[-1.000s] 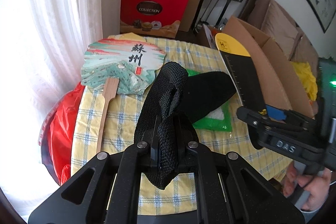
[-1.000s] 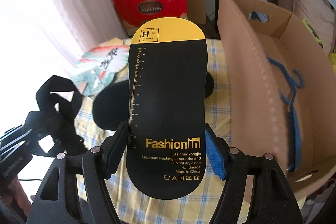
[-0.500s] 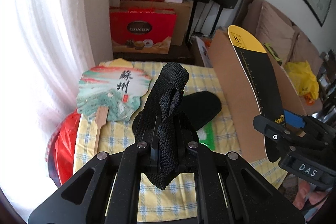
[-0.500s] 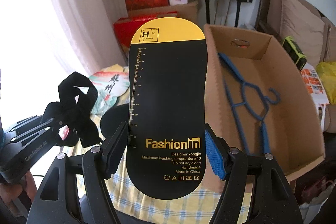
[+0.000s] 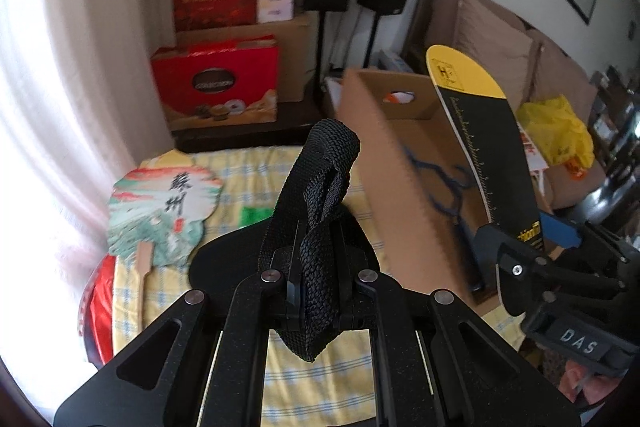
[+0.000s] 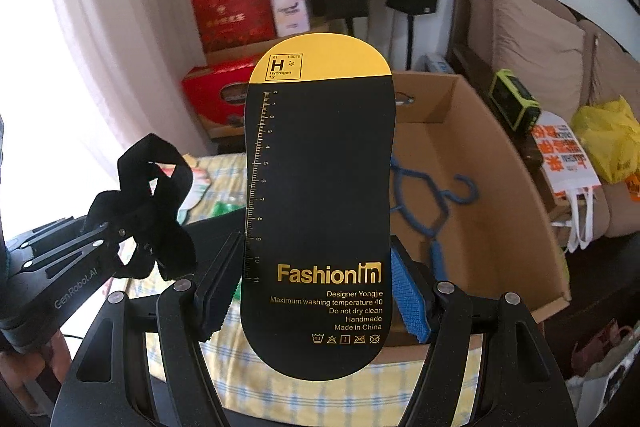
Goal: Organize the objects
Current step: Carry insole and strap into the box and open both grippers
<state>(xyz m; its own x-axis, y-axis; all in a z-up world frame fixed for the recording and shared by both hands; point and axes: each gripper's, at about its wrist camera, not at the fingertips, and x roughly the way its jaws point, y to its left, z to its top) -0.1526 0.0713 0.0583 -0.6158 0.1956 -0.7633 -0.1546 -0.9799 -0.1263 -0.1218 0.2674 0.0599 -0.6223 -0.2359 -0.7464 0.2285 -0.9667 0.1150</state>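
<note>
Two grippers are up off the table, and you have something in each. Your left gripper (image 5: 316, 275) is pinched tight on a black woven strap (image 5: 320, 211), which loops up above the fingers and hangs a short tail below them. Your right gripper (image 6: 316, 283) has its pads closed against the two edges of a black-and-yellow insole card (image 6: 320, 187), held upright with the yellow end on top and the "Fashionin" print facing the camera.

In the right wrist view, the cardboard box (image 6: 512, 195) sits open just right of the card, with a blue hanger (image 6: 432, 203) lying on its floor. In the left wrist view, the card (image 5: 488, 163) stands over the box's near wall (image 5: 396, 179).

On the yellow checked tablecloth (image 5: 248, 163) to the left lie a painted hand fan (image 5: 164, 211) and a black flat piece (image 5: 224, 259) under the strap, possibly a second insole; motion blur makes that hard to tell.
</note>
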